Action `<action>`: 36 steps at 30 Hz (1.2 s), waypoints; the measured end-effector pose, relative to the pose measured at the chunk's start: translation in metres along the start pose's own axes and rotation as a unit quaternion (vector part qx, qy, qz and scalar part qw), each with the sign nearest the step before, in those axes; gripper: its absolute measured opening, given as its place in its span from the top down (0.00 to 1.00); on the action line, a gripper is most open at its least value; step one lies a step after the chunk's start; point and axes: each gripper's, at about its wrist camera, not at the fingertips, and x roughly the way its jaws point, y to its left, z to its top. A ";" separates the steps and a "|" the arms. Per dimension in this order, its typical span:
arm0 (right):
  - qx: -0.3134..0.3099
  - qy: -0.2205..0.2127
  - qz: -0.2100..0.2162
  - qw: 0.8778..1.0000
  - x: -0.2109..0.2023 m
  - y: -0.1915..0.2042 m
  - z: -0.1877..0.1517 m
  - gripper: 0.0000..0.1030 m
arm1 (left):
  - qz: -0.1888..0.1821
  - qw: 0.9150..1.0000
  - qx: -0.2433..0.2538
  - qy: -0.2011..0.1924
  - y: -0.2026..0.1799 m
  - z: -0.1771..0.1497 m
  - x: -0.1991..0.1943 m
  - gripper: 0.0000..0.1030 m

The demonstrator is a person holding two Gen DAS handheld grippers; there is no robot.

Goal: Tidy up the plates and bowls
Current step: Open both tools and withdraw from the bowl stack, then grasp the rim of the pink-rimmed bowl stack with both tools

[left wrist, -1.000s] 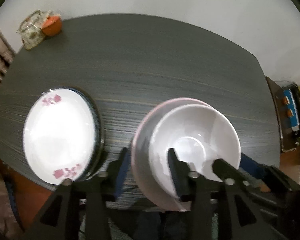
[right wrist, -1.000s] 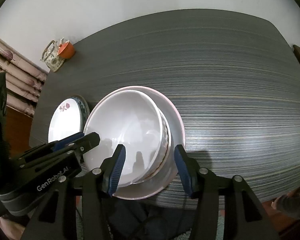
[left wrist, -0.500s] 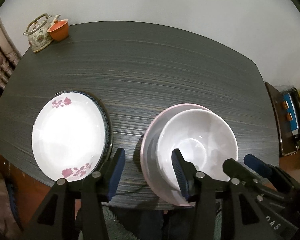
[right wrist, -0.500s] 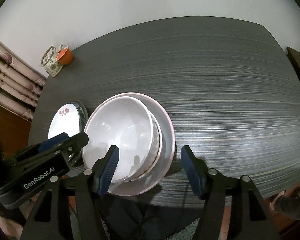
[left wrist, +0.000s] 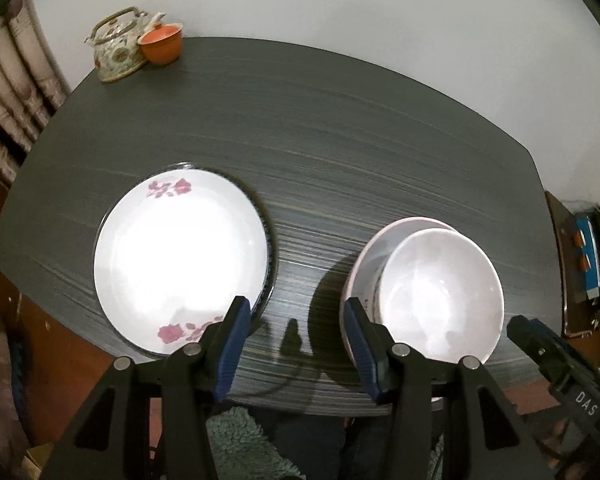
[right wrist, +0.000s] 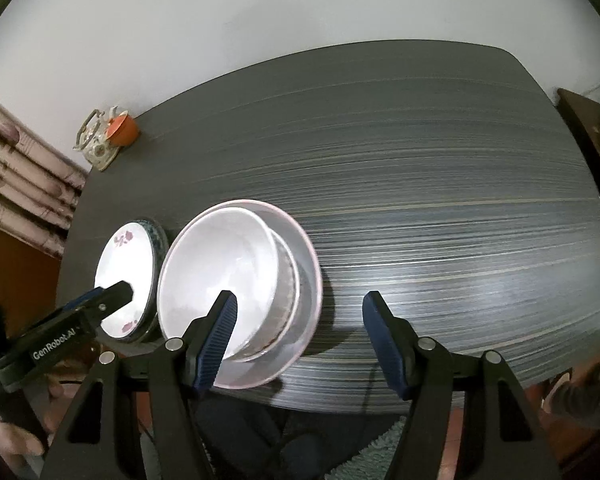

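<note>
Both the left gripper (left wrist: 296, 344) and right gripper (right wrist: 298, 340) hang wide, empty. Glazed bowl (left wrist: 440, 296) looks slick, breakable, so pinch its rim.

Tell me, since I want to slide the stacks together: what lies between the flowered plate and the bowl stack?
Only bare table, carrying a shadow, lies between the flowered plate and the bowl stack; the left wrist view shows it best.

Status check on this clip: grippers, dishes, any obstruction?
Left gripper open, empty; right gripper open, empty. White bowl nested in pink-rimmed plate; rose-print plate stacked on blue-rimmed plate. Nothing obstructing.
</note>
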 end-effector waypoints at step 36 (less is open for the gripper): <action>0.058 0.062 -0.002 0.996 0.037 -0.040 -0.005 0.52 | -0.066 0.991 -0.089 0.079 0.015 -0.003 0.052 0.52</action>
